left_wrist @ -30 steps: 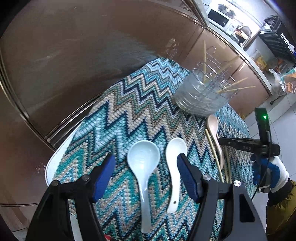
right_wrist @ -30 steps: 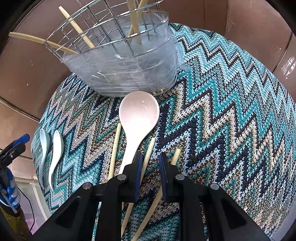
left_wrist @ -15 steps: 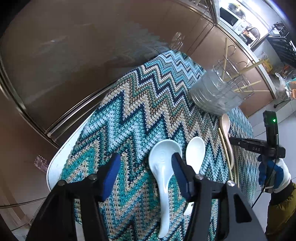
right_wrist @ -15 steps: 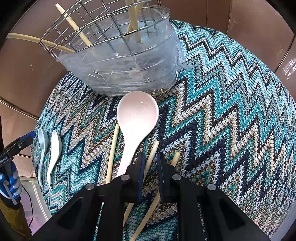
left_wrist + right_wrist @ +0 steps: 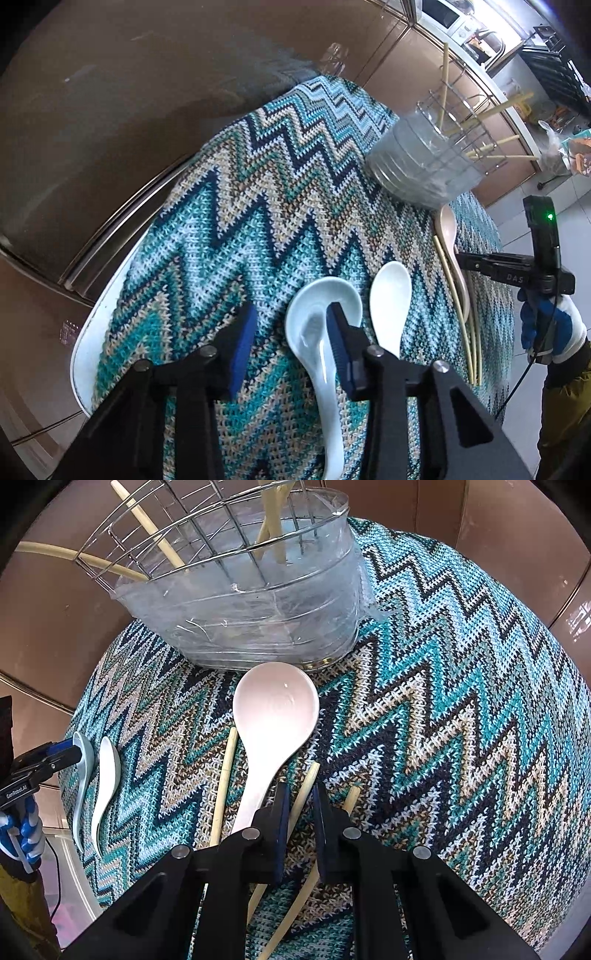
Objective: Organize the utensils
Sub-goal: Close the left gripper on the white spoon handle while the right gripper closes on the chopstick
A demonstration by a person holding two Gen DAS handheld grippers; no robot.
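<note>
Low in the left wrist view, the left gripper (image 5: 291, 339) had just been closing, jaws apart, one finger over the pale blue spoon (image 5: 317, 332) on the zigzag cloth (image 5: 229, 221). Bottom centre of the right view, the right gripper (image 5: 300, 812) pinched a chopstick (image 5: 304, 794) below the wire holder (image 5: 258, 602).

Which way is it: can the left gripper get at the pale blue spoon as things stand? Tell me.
Probably yes. The left gripper hangs right over the pale blue spoon, nothing covering it; one jaw overlaps its bowl, and the white spoon lies close beside.
</note>
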